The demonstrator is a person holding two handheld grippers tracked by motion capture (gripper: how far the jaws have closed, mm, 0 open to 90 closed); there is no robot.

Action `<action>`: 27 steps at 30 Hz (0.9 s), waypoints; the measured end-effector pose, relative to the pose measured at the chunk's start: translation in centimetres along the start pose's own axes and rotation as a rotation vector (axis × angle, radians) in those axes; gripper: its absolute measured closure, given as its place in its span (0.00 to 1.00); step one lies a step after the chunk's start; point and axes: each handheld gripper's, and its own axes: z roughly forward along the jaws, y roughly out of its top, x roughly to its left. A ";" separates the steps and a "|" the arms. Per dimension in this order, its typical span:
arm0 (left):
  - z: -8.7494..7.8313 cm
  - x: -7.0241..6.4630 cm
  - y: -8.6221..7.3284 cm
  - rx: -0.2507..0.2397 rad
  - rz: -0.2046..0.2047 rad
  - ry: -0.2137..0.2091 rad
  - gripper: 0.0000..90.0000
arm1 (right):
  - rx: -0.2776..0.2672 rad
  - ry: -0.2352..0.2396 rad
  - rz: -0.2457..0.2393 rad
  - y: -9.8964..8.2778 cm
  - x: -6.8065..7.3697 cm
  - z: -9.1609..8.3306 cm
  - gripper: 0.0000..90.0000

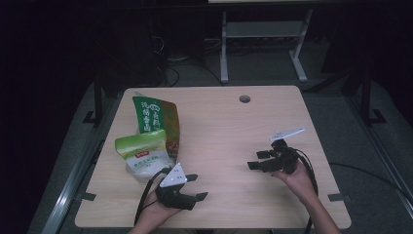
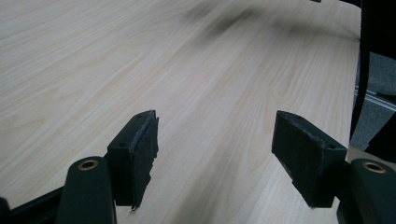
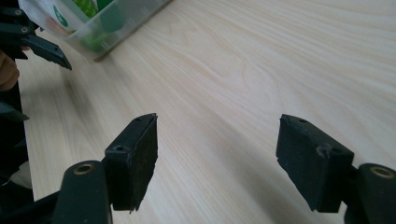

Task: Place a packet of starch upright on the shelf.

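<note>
Both hand-held grippers hover over the wooden bench [image 1: 229,126] with jaws spread and nothing between them: the left hand-held gripper [image 1: 197,187] near the front edge, the right hand-held gripper [image 1: 258,160] well apart across bare wood. Just beside the left one, a pale green pouch [image 1: 143,153] leans against a taller green-and-brown bag [image 1: 157,119]; their contents cannot be made out.

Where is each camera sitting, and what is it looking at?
High view: above the table, looking down; forearms, left gripper, right gripper, two bags.
Left gripper view: on left gripper, facing bare wood between open jaws.
Right gripper view: on right gripper, facing the bags.
Shared: high and right gripper views show the bags.
</note>
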 end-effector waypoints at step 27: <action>-0.2 0.2 -0.2 0.004 -0.008 0.004 0.34 | -0.023 -0.039 0.039 -5.2 0.2 -2.3 0.32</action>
